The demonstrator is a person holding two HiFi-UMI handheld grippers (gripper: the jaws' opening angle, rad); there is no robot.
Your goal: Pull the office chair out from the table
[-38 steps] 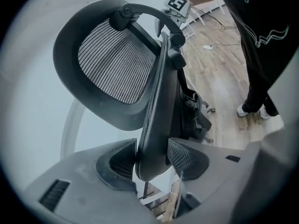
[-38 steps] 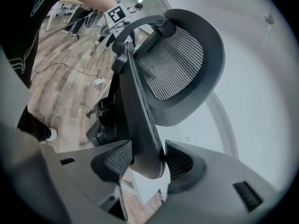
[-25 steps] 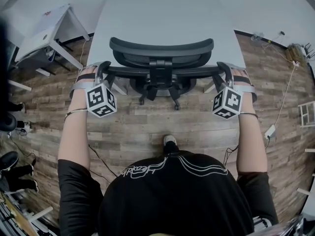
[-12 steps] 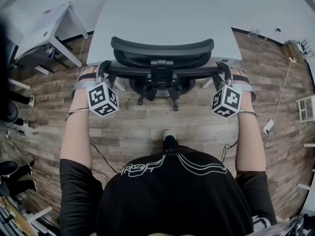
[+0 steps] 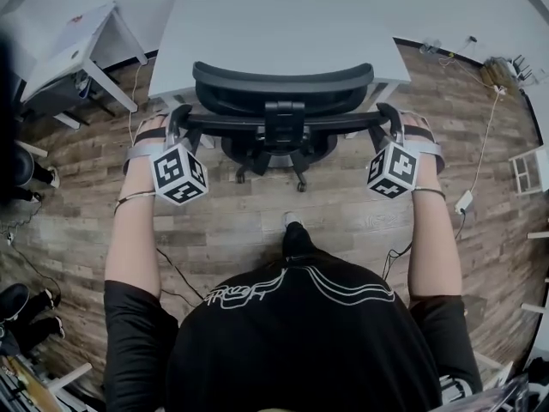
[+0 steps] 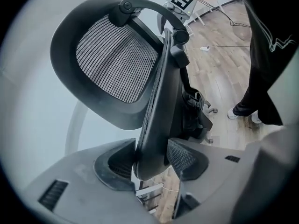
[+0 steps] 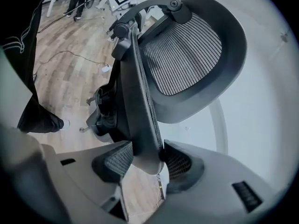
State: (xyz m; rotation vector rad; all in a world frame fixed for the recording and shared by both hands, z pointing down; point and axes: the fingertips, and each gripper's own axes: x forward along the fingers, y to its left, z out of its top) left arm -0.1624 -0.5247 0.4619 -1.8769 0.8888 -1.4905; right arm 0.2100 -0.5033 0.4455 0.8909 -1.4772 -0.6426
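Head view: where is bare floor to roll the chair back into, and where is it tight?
Bare floor lies between the chair base and the person's shoe, on both sides of the shoe. Tight spots: the shoe straight behind the base, a cable at left, a white adapter at right.

Matt black plastic office chair, woven mesh panel, wood-grain floor
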